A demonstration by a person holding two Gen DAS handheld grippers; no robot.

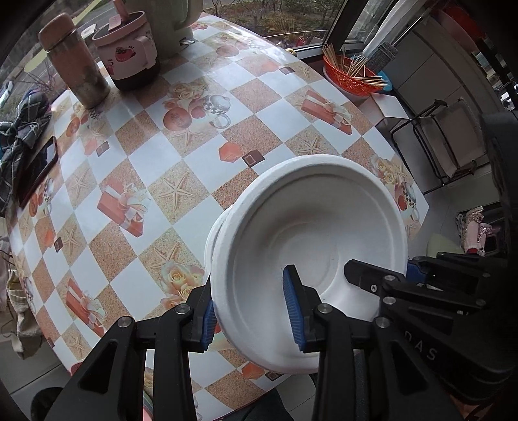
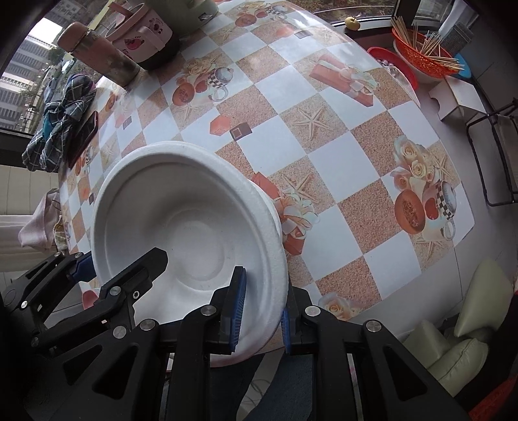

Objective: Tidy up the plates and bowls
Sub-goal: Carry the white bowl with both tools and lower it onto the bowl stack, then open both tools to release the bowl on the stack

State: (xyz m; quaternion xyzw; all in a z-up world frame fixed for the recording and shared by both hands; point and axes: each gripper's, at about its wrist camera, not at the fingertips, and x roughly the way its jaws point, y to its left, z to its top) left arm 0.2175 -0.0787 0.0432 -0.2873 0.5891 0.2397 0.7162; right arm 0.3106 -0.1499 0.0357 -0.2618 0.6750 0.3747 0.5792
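A white foam bowl (image 1: 307, 233), stacked on at least one more bowl beneath it, hangs tilted above the near part of the checkered table (image 1: 168, 152). My left gripper (image 1: 251, 315) is shut on its left rim, one blue pad inside and one outside. My right gripper (image 2: 260, 311) is shut on the opposite rim of the same bowl (image 2: 181, 213). Each gripper shows in the other's view, the right gripper (image 1: 378, 285) at the bowl's right edge and the left gripper (image 2: 119, 275) at the bowl's left edge.
At the table's far left stand a brown flask (image 1: 76, 64), a pink lidded cup (image 1: 128, 48) and a pale green jug (image 1: 171, 22). A phone (image 1: 40, 170) and a plaid cloth (image 1: 19, 142) lie at the left edge. An orange basket of sticks (image 1: 351, 76) sits beyond the table.
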